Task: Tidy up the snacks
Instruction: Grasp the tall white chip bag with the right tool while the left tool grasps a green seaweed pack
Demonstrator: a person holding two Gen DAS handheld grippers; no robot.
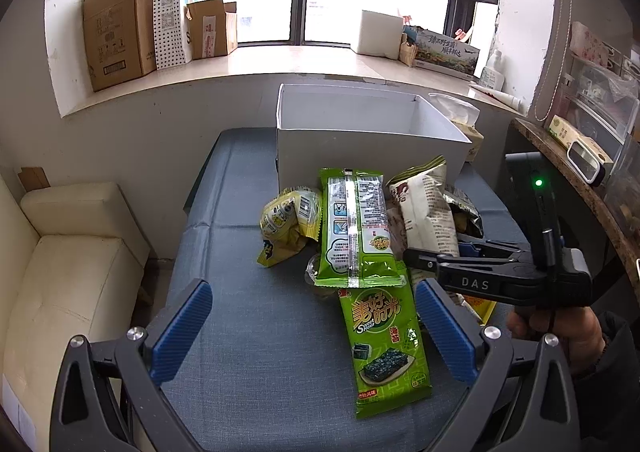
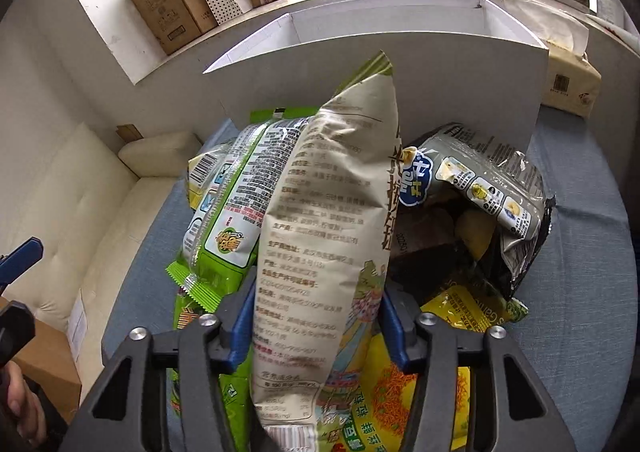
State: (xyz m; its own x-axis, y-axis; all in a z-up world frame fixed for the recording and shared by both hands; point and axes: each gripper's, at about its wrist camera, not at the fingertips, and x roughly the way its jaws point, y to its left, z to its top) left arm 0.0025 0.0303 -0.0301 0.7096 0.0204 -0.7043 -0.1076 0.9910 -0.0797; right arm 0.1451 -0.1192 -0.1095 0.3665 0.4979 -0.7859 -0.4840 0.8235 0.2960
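Observation:
A pile of snack bags lies on the blue-grey table [image 1: 240, 292] in front of a white open box [image 1: 360, 140]. My right gripper [image 2: 316, 316] is shut on a tall beige snack bag [image 2: 332, 212], which also shows in the left wrist view [image 1: 428, 212]. My left gripper [image 1: 316, 328] is open and empty over the table, its fingers either side of a green seaweed pack [image 1: 384, 348]. A second green pack [image 1: 356, 228] lies face down on the pile. A yellow bag [image 1: 288, 224] sits left of it. A torn grey chip bag [image 2: 488, 192] and a yellow noodle bag [image 2: 404, 384] lie beneath.
A cream sofa [image 1: 68, 272] stands left of the table. Cardboard boxes [image 1: 120, 40] line the window sill. A tissue box [image 2: 568, 84] sits right of the white box. A cluttered shelf [image 1: 592, 124] is at the right.

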